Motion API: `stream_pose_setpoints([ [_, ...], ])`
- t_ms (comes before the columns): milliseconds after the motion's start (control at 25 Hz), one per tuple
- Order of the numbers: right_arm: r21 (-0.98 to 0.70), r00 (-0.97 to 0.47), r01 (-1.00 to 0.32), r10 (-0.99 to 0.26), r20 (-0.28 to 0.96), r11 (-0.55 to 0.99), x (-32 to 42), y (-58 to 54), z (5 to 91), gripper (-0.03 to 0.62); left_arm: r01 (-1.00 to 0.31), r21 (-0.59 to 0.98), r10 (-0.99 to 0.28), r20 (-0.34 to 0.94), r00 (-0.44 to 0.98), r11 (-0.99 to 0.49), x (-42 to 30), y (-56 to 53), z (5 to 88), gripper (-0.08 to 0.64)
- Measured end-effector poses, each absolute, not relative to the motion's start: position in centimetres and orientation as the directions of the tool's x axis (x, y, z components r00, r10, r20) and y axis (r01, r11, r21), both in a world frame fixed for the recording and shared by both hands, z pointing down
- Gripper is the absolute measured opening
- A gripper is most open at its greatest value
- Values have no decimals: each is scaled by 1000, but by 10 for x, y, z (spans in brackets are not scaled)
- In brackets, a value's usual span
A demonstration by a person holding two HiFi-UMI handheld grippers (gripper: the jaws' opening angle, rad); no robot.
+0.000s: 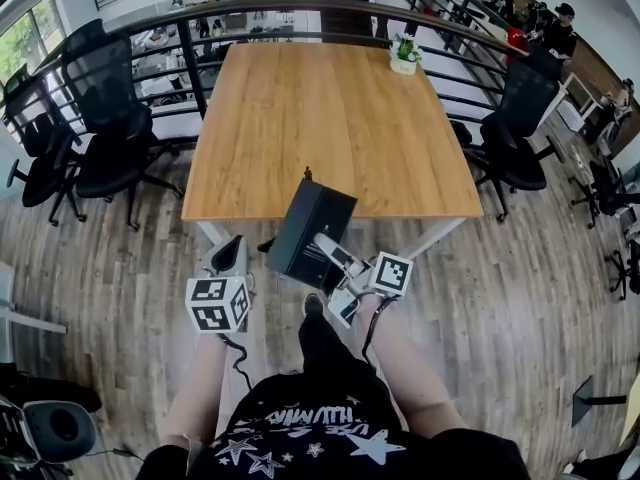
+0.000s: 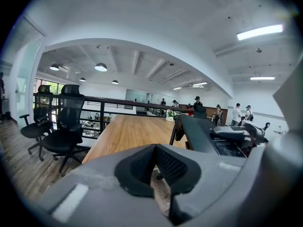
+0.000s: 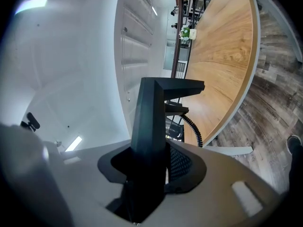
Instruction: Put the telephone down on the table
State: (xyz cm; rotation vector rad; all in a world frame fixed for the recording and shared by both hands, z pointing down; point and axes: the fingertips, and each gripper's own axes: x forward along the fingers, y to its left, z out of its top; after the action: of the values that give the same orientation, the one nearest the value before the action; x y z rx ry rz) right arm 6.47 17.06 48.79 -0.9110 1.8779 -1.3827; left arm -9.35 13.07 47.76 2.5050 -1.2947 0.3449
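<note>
The black telephone (image 1: 310, 230) hangs in the air just off the near edge of the wooden table (image 1: 330, 118), tilted, its coiled cord (image 3: 194, 129) dangling. My right gripper (image 1: 327, 249) is shut on the telephone's lower end; in the right gripper view the telephone (image 3: 151, 122) rises from between the pads. The left gripper (image 1: 232, 250) floats to the left of the telephone, apart from it, with its pads closed together on nothing. From the left gripper view, the telephone (image 2: 201, 134) shows to the right, with the table (image 2: 128, 131) ahead.
A small potted plant (image 1: 404, 55) stands at the table's far right. Black office chairs sit to the left (image 1: 105, 118) and right (image 1: 520, 118) of it. A curved railing (image 1: 300, 8) runs behind the table. People stand in the far background.
</note>
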Motion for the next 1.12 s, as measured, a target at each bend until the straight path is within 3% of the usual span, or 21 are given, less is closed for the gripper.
stream_pose_setpoints([
  [1120,-962,-719,-131,-691,-74,240,116,-122,500,161,-901,127,-826,362,432,-416,-42,-143,479,2],
])
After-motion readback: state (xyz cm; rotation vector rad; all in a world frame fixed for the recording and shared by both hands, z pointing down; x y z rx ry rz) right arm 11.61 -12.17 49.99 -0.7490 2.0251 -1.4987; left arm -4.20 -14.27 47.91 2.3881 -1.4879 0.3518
